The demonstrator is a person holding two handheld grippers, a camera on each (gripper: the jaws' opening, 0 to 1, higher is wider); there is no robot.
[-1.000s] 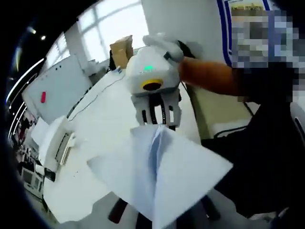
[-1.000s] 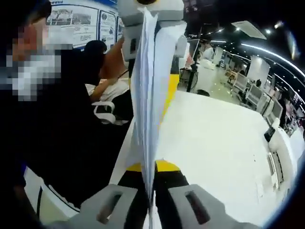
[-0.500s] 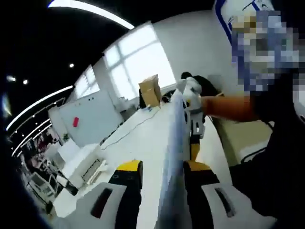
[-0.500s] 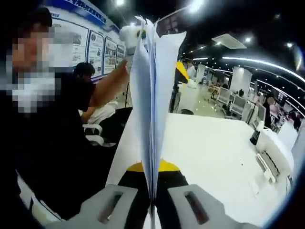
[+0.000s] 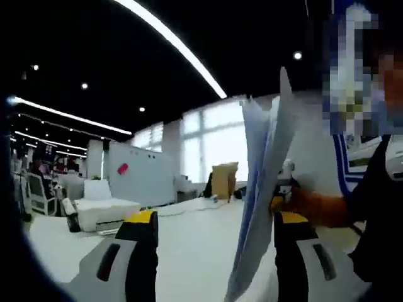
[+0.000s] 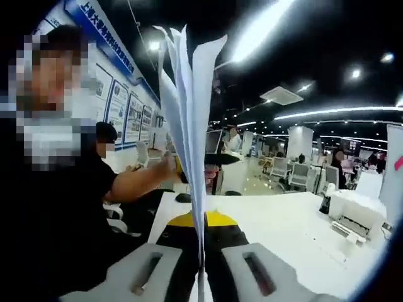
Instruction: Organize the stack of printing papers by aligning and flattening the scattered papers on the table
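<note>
White table spreads wide under both grippers, its top bare near the jaws in the right gripper view; in the left gripper view the same table runs back toward bright windows. Along the wall in the right gripper view hang blue-framed posters under a blue banner whose writing is too small to read. A person in a dark top stands at the table's edge with one forearm stretched toward the sheets. A cardboard box sits at the far end of the table in the left gripper view, its contents hidden, and a white printer-like machine stands off to one side. The papers are lifted clear of the table, standing on edge and fanning apart at the top. The right gripper has its jaws pressed together on the sheets' lower edge, which rises straight up between them. In the left gripper view the papers lean close to one jaw of the left gripper, whose jaws stand wide apart; whether that jaw touches the sheets I cannot tell.
</note>
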